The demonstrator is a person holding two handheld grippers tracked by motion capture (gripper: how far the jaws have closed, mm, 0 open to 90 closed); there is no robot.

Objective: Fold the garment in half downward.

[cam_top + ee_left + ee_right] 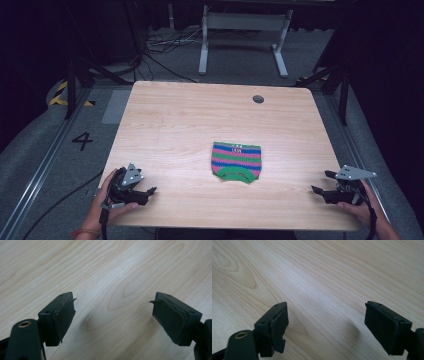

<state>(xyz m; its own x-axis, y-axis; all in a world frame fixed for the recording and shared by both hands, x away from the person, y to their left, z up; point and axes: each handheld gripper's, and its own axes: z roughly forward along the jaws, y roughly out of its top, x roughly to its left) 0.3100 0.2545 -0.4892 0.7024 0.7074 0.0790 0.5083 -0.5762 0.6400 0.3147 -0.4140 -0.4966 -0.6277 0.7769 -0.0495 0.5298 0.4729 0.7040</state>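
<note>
Left gripper [150, 190]: it sits near the table's [165, 115] front left corner. Its jaws are wide apart and hold nothing, with bare wood between them.
Striped cloth [236, 161]: it lies flat a bit right of the middle of the table, closer to the front edge than the back. It has pink, green and blue stripes. Its green band faces the front edge.
Right gripper [319, 182]: it sits near the front right corner. Its jaws are wide apart too, with nothing in them.
Which way to go: the cloth lies between the two grippers and a little farther back. Both grippers are well apart from it and about equally near. Its stripes run left to right, so each gripper faces one side edge.
</note>
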